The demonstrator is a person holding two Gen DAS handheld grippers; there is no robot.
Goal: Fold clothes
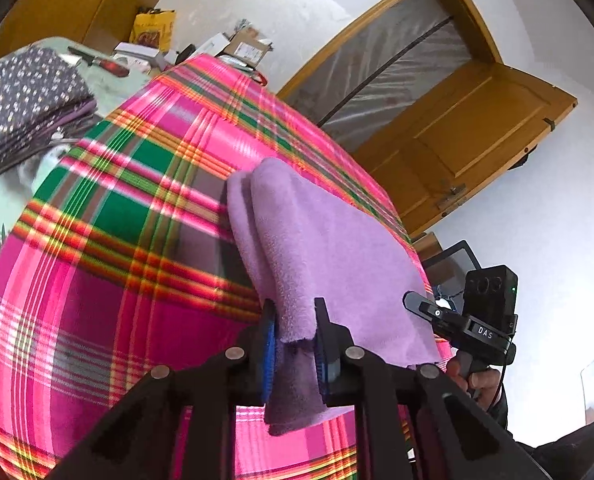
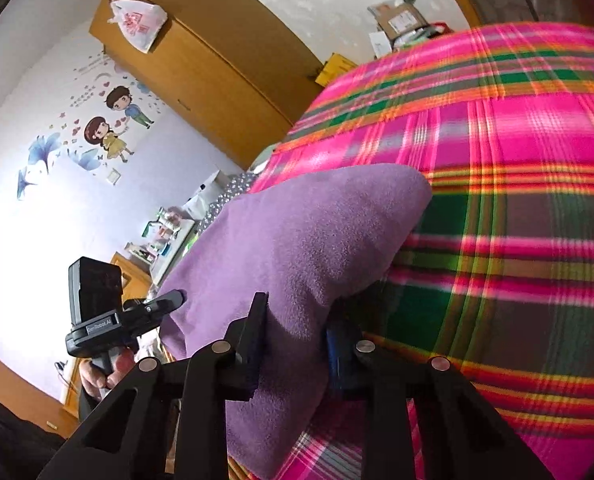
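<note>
The left claw (image 1: 295, 344) is closed on a corner of the lilac fleece cloth (image 1: 329, 248); its blue-padded fingers (image 1: 268, 354) press bunched fleece from both sides, and a short tail of cloth hangs below them. The right claw (image 2: 297, 344) is likewise clamped on a thick fold of the same cloth (image 2: 305, 240), which bulges up and away from its tips. In each wrist view the other claw shows at the cloth's far edge, held by a hand (image 1: 477, 384) gripping its handle.

Beneath and beyond both claws spreads a pink plaid blanket (image 1: 117, 240) with green, orange and yellow bands, covering the surface the cloth is raised from. Ahead and to the left of the left claw lies a stack of folded dark floral fabrics (image 1: 21, 108) on a pale green sheet (image 1: 109, 80). Further ahead sit cardboard boxes (image 1: 249, 46) and a yellow bag (image 1: 153, 28) against a white wall. Off to that claw's right stands an open wooden door (image 1: 469, 140) with a plastic-covered opening beside it.

To the left of the right claw the wall carries a cartoon sticker of 2 children (image 2: 113, 124), above a cluttered shelf (image 2: 169, 232). A wooden wardrobe (image 2: 217, 76) rises ahead of it, with a plastic bag (image 2: 137, 24) on top.
</note>
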